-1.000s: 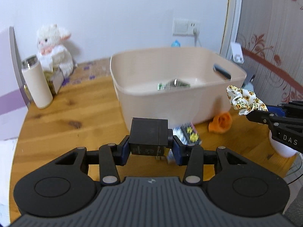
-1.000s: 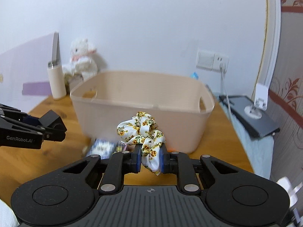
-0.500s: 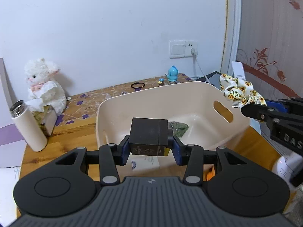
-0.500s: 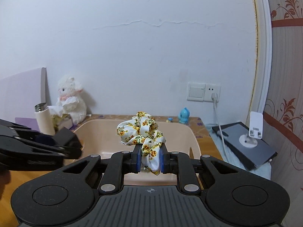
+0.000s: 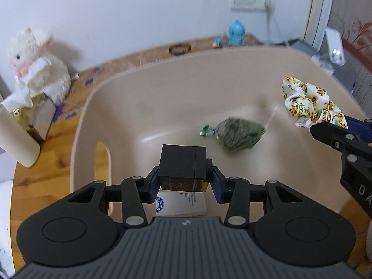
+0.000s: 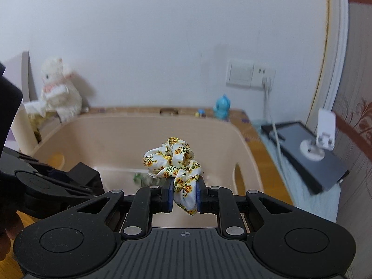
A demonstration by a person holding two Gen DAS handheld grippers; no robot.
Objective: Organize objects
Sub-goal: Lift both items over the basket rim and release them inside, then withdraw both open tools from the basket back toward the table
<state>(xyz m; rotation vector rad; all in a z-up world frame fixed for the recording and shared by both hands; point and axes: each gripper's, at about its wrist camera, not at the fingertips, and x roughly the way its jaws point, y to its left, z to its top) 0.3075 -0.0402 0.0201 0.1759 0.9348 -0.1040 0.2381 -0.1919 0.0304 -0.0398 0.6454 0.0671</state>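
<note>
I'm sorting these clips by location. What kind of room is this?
Probably a bedroom or other lived-in home room: a plush lamb and a blue figurine sit on a wooden table against a white wall with a switch and socket.

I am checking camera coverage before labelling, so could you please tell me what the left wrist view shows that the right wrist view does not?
Only the left wrist view shows the white booklet on the bin floor, and the green packet clearly. Only the right wrist view shows the dark tablet lying beside the bin. Both show the beige bin, the left gripper shut on the black box, and the right gripper shut on the floral scrunchie.
</note>
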